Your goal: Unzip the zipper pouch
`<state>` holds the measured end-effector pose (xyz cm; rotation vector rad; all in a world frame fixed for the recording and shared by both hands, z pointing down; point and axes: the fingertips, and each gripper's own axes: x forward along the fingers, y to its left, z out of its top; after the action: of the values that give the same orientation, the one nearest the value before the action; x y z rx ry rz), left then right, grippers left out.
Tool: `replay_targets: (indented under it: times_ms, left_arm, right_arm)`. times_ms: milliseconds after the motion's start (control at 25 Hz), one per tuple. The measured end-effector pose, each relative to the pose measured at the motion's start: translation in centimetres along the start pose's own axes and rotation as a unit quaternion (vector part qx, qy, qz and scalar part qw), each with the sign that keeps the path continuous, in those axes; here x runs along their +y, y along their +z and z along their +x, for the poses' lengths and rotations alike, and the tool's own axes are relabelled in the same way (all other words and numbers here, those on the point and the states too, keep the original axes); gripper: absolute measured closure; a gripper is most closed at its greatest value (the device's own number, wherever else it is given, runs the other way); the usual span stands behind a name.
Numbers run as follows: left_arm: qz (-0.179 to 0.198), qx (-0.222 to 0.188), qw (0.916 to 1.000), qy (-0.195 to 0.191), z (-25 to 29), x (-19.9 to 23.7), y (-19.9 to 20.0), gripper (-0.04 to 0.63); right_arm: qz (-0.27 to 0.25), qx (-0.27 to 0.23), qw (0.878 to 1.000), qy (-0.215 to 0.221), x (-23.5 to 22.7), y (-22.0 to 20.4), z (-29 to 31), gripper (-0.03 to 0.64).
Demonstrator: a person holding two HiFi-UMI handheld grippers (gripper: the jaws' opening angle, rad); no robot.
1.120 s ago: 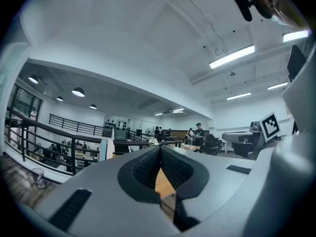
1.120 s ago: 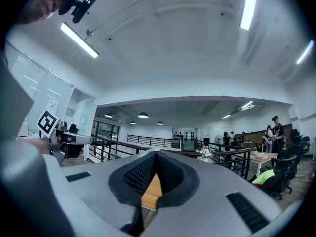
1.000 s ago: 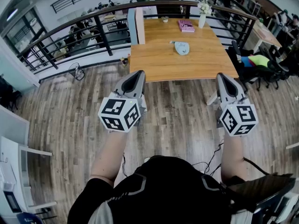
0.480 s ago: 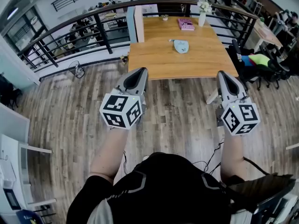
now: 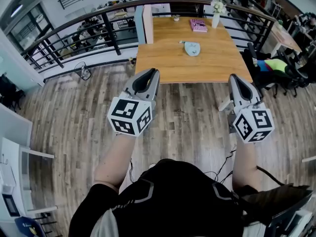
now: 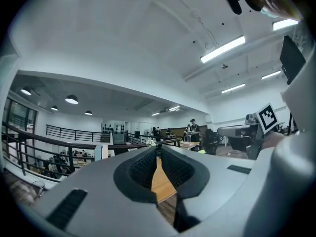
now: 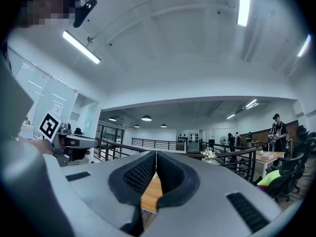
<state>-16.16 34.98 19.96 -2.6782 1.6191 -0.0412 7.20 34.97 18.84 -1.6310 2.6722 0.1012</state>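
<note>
A pale blue zipper pouch (image 5: 191, 48) lies near the middle of a wooden table (image 5: 168, 65) in the head view, well ahead of both grippers. My left gripper (image 5: 153, 72) is held level over the floor before the table's near edge, shut with nothing in it. On the right side, my right gripper (image 5: 233, 77) hangs level near the table's front right corner, also shut and empty. In the left gripper view my left gripper (image 6: 156, 154) has its pads together. The right gripper view likewise shows my right gripper (image 7: 156, 154) with its pads closed. The pouch is hidden in both gripper views.
A pink book (image 5: 198, 25) and a white vase with flowers (image 5: 216, 15) stand at the table's far end. A dark curved railing (image 5: 98, 14) runs behind the table. Office chairs (image 5: 276, 65) with a green item sit to the right. Wood plank floor (image 5: 69, 112) lies below.
My left gripper has shifted slightly right and forward toward the table's near edge. The right gripper has stayed about where it was.
</note>
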Motion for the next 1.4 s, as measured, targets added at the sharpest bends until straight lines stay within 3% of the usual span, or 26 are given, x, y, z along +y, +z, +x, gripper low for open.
replay_targets:
  times_ms: [160, 200, 280, 400, 960, 1400]
  left_arm:
    - [0.006, -0.001, 1.0000, -0.003, 0.7, -1.1, 0.0, 0.555]
    - [0.005, -0.002, 0.9999, -0.008, 1.0, -1.4, -0.1, 0.517]
    - [0.002, -0.002, 0.9998, -0.021, 1.6, -2.2, -0.2, 0.353]
    - [0.005, 0.002, 0.9998, -0.021, 2.7, -3.0, -0.4, 0.307]
    - [-0.009, 0.028, 0.9996, -0.001, 7.4, -3.4, -3.1, 0.307]
    - [-0.013, 0.013, 0.9991, -0.039, 16.7, 4.6, -3.8, 0.307]
  right_arm:
    - [-0.001, -0.004, 1.000, 0.003, -1.1, -0.1, -0.2, 0.570]
    - [0.000, -0.002, 1.000, 0.007, -1.3, -0.3, -0.1, 0.539]
    - [0.003, 0.006, 1.000, 0.015, -1.8, -0.8, 0.0, 0.453]
    - [0.006, 0.010, 1.000, 0.017, -2.9, -1.2, -0.1, 0.395]
    - [0.017, 0.028, 0.998, 0.048, -7.8, -4.1, 1.2, 0.368]
    - [0.013, 0.046, 0.998, 0.029, -9.5, -5.5, 11.8, 0.368]
